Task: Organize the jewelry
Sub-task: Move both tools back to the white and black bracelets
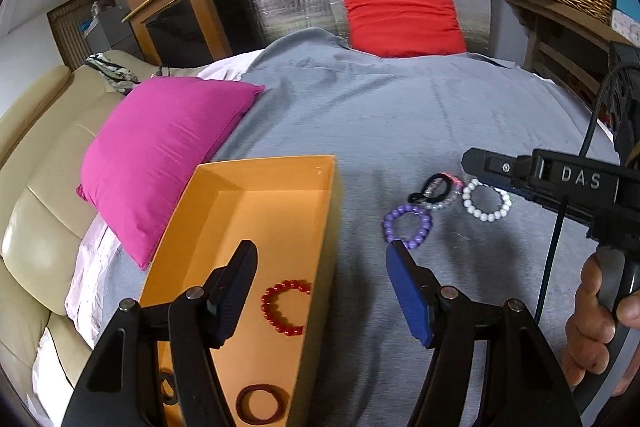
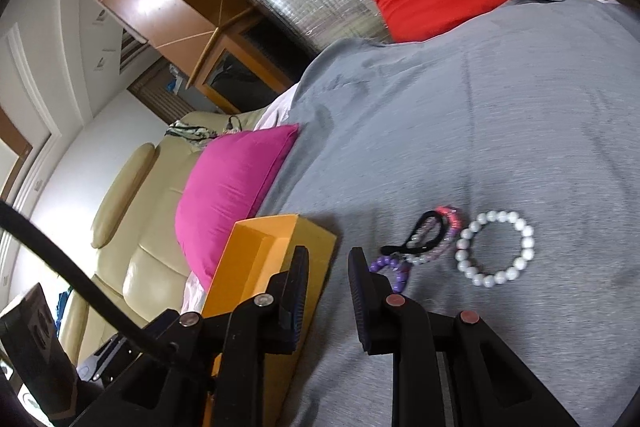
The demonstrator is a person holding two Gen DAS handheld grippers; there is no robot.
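A beige sofa [image 1: 36, 227] is seen at far left, with a pink cushion [image 1: 160, 155] lying against a bed covered by a grey sheet [image 1: 380, 115]. An orange box [image 1: 256, 195] is set on the sheet just beside the cushion; inside it lie a red bead bracelet [image 1: 282, 307] and a dark red band [image 1: 262, 405]. The left claw [image 1: 322, 295] is held released and empty, one finger over the box, the other over the sheet. Further right, on the sheet, a purple bracelet [image 1: 408, 227], a black hair tie [image 1: 434, 187] tangled with a pink bracelet [image 1: 454, 187], and a white bracelet [image 1: 486, 199] are grouped closely. The right claw [image 2: 328, 295] is parted slightly, nothing gripped, near the purple bracelet. A red cushion [image 1: 400, 13] is propped at the bed's far end.
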